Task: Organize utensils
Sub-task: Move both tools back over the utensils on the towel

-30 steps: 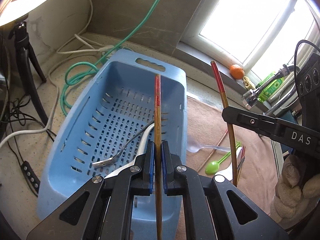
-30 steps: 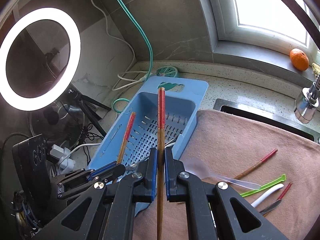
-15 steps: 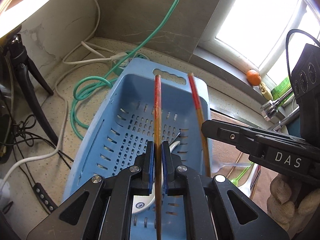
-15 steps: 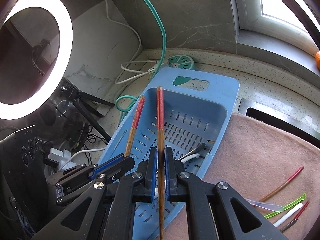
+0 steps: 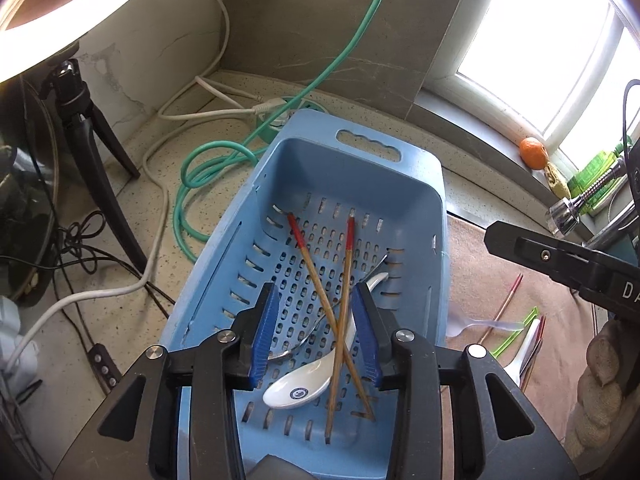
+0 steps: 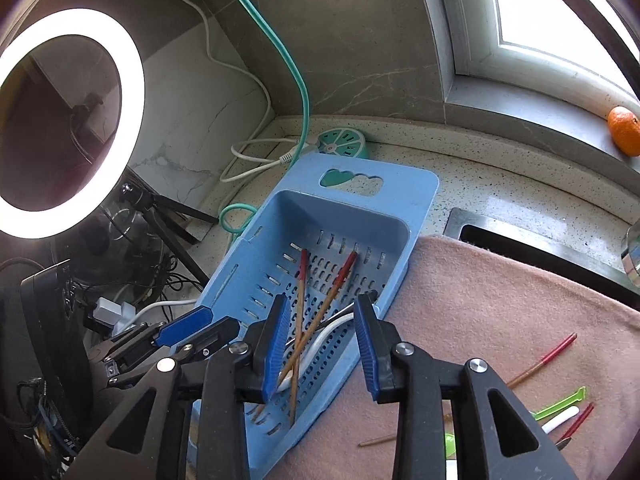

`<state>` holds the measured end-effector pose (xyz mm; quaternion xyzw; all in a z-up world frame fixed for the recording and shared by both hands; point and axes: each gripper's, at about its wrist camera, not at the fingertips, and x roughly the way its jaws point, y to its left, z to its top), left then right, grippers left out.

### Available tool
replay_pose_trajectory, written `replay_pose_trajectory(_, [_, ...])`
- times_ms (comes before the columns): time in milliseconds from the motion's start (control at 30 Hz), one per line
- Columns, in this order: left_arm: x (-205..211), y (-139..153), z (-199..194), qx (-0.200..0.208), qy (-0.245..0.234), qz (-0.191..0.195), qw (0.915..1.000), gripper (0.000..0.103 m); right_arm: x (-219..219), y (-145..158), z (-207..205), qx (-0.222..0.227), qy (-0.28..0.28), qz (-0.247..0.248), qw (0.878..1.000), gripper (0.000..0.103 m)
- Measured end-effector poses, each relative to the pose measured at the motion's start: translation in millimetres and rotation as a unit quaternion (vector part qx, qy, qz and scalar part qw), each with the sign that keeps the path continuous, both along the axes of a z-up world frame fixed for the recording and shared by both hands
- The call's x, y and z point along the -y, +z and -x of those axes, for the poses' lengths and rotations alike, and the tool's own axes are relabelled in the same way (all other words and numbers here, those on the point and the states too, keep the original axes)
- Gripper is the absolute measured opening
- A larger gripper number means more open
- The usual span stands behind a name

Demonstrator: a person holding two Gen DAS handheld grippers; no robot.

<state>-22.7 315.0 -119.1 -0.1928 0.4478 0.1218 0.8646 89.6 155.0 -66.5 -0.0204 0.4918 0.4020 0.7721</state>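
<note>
We hold both grippers, left gripper (image 5: 314,330) and right gripper (image 6: 322,344), fingers wide, empty, over blue basket (image 5: 416,184). Two chopsticks (image 5: 320,292) lie crossed inside. Next, we judge: fetch utensils (image 6: 560,412) from pink towel (image 6: 500,300).

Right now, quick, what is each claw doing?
Left claw: open, holding nothing, above the blue plastic slotted basket.
Right claw: open, holding nothing; two red-tipped wooden chopsticks lie crossed in the basket.

Grey marble wall (image 6: 360,48), speckled tabletop (image 6: 480,184), bright window (image 5: 532,44) over a grey sill (image 6: 532,120), lit ring light (image 6: 132,92) on a black tripod (image 5: 86,120), pink cloth (image 6: 500,312) beside the sink edge (image 6: 532,240)
</note>
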Motion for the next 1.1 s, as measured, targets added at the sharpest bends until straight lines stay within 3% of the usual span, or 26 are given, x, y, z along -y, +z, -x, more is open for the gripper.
replay_pose_trajectory(167, [13, 2, 10, -0.006, 0.007, -0.007, 0.9999, 0.047, 25, 6, 0, 0.011, -0.009, -0.001, 1.000, 0.031])
replay_pose_trajectory(333, [28, 5, 20, -0.002, 0.005, 0.000, 1.0000, 0.047, 53, 10, -3, 0.009, -0.021, -0.011, 1.000, 0.038])
replay_pose_trajectory(567, [67, 20, 33, 0.011, -0.015, 0.019, 0.9996, 0.047, 103, 17, 2, 0.027, -0.026, -0.011, 0.999, 0.038])
replay_pose_trajectory(700, [94, 27, 43, 0.020, -0.018, 0.017, 0.9995, 0.066, 137, 19, 4, 0.038, -0.029, 0.003, 0.999, 0.040])
replay_pose_trajectory(800, [117, 28, 47, 0.016, -0.023, 0.002, 0.9996, 0.066, 165, 20, 6, 0.047, -0.037, 0.008, 0.998, 0.046])
replay_pose_trajectory(967, [145, 21, 51, -0.004, -0.020, -0.008, 0.9998, 0.069, 206, 18, 6, 0.050, -0.051, 0.021, 0.997, 0.048])
replay_pose_trajectory(1100, [161, 10, 57, -0.010, -0.006, 0.017, 0.9998, 0.069, 235, 12, 7, 0.052, -0.064, 0.030, 0.996, 0.054])
